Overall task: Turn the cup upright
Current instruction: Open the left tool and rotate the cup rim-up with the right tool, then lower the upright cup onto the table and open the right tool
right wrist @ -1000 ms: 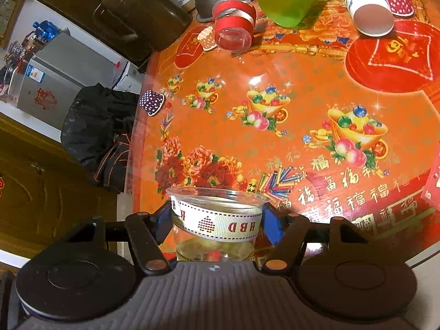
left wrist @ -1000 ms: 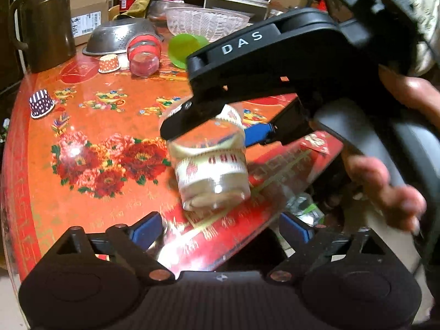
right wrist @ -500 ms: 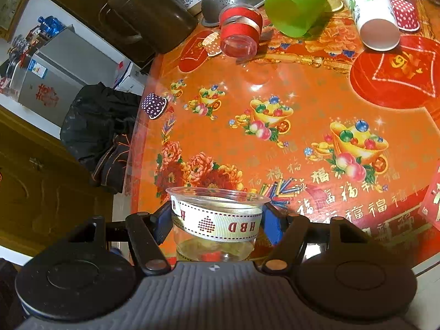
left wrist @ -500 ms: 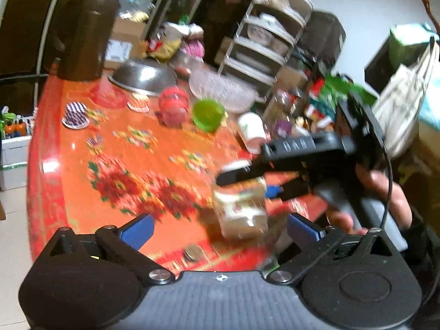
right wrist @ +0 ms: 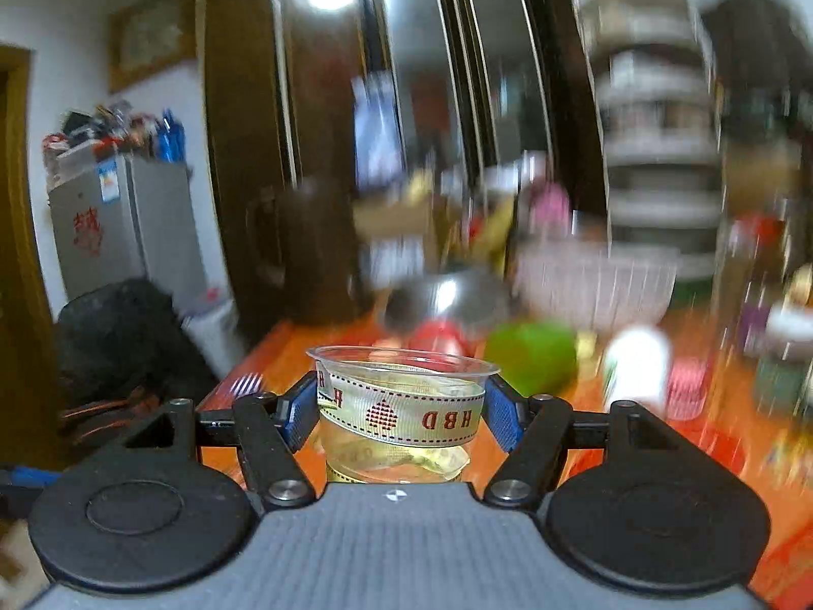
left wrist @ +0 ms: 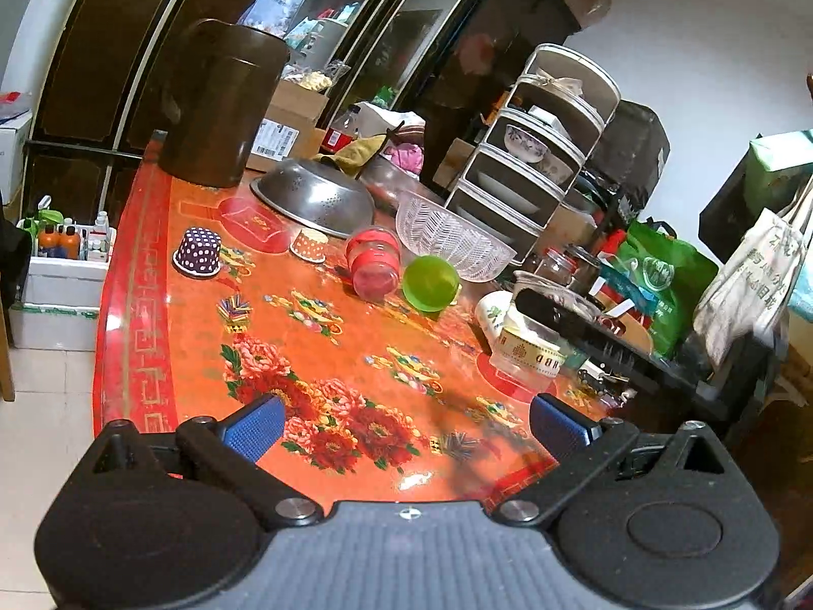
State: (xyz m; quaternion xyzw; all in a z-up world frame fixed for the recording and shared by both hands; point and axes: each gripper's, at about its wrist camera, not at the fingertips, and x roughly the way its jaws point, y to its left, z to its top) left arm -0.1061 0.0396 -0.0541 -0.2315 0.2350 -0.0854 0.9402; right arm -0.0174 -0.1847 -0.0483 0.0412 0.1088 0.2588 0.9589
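Gripping one clear cup (right wrist: 401,409) – right gripper (right wrist: 401,414), left gripper (left wrist: 406,429) wide

Red-orange floral worktop (left wrist: 325,356) ahead of left gripper (left wrist: 406,427). Far left: dark jug (left wrist: 218,101), polka-dot cup (left wrist: 198,251). Straight ahead: steel colander (left wrist: 315,198), red jar (left wrist: 373,264) on side, green cup (left wrist: 431,283), clear basket (left wrist: 452,241).

quick count of what's on the table: one clear cup (left wrist: 531,351) with a ribbon, one green cup (left wrist: 431,283), one white paper cup (left wrist: 492,311), two little cupcake liners (purple dotted (left wrist: 198,252), orange dotted (left wrist: 309,245)), one red jar (left wrist: 372,264), one steel colander (left wrist: 316,198), one clear basket bowl (left wrist: 449,236), one brown pitcher (left wrist: 221,101)
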